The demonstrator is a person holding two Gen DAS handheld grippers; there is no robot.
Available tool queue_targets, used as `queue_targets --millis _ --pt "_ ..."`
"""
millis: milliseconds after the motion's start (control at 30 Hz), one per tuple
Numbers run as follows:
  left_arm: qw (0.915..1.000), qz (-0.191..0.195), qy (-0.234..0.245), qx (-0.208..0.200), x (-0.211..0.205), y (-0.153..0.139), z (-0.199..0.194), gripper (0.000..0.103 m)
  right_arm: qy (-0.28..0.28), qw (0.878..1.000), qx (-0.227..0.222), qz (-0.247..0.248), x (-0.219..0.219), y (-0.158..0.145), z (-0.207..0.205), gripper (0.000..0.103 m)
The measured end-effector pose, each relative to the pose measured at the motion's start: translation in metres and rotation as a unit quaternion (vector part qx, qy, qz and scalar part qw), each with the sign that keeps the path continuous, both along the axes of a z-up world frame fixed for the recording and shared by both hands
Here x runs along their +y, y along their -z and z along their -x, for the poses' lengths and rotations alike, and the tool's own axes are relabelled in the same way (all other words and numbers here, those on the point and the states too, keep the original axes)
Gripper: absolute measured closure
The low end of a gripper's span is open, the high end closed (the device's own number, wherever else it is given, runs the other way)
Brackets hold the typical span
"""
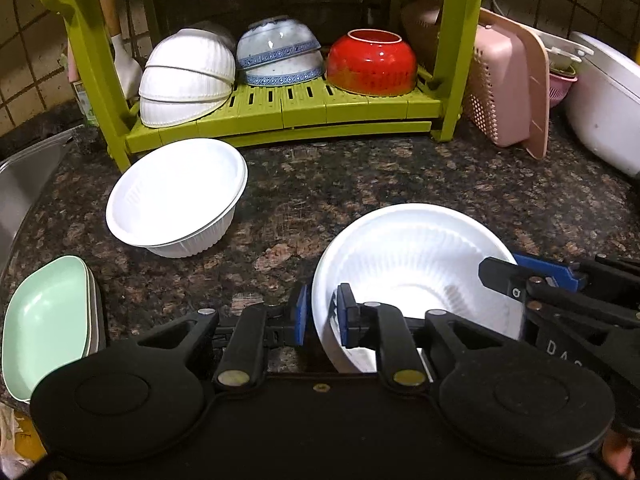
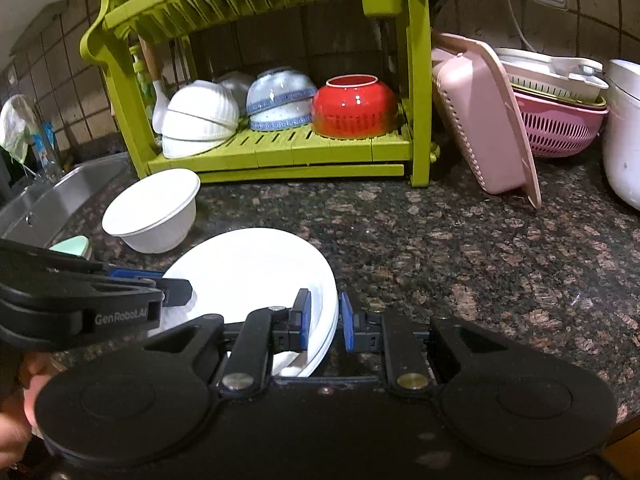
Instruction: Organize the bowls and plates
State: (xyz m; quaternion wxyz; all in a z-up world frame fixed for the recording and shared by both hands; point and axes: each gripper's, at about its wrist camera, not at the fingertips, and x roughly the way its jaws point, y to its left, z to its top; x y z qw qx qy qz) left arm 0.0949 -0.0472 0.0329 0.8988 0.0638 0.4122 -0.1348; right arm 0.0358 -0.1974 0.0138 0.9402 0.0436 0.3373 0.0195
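Note:
A white ribbed bowl (image 1: pixel 412 264) sits low and close in front of me, over the dark granite counter (image 1: pixel 360 176). In the right wrist view this white bowl (image 2: pixel 248 268) shows two stacked rims. My left gripper (image 1: pixel 322 314) is shut on its left rim, one blue pad inside and one outside. My right gripper (image 2: pixel 324 318) is shut on the opposite rim, and it also shows in the left wrist view as the right gripper (image 1: pixel 504 276). A second white bowl (image 1: pixel 176 196) stands upright near the green dish rack (image 1: pixel 280 114).
On the rack's lower shelf, upside down, lie stacked white bowls (image 1: pixel 188 76), blue-patterned bowls (image 1: pixel 278 52) and a red bowl (image 1: pixel 372 62). Mint green plates (image 1: pixel 44 320) lie at the front left beside a steel sink (image 2: pixel 48 204). To the right are a pink basket (image 2: pixel 484 120), a pink colander (image 2: pixel 560 124) and a white pot (image 2: pixel 624 140).

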Motion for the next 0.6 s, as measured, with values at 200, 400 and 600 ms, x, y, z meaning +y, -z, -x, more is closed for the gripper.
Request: queue_targets --millis 200,400,600 --pt "0.9999 -0.006 0.000 0.013 -0.0033 0.0064 -0.0033 0.076 0.002 1.000 0.005 0.005 0.0003 0.0029 0.0002 0.084" --pt "0.9997 0.000 -0.003 0.026 -0.0032 0.0104 -0.0070 0.076 0.003 1.000 0.007 0.000 -0.0012 0.0030 0.0003 0.084" --pt "0.9995 0.008 -0.007 0.028 -0.0028 0.0104 -0.0084 0.076 0.002 1.000 0.003 0.001 -0.0010 0.0030 0.0010 0.082"
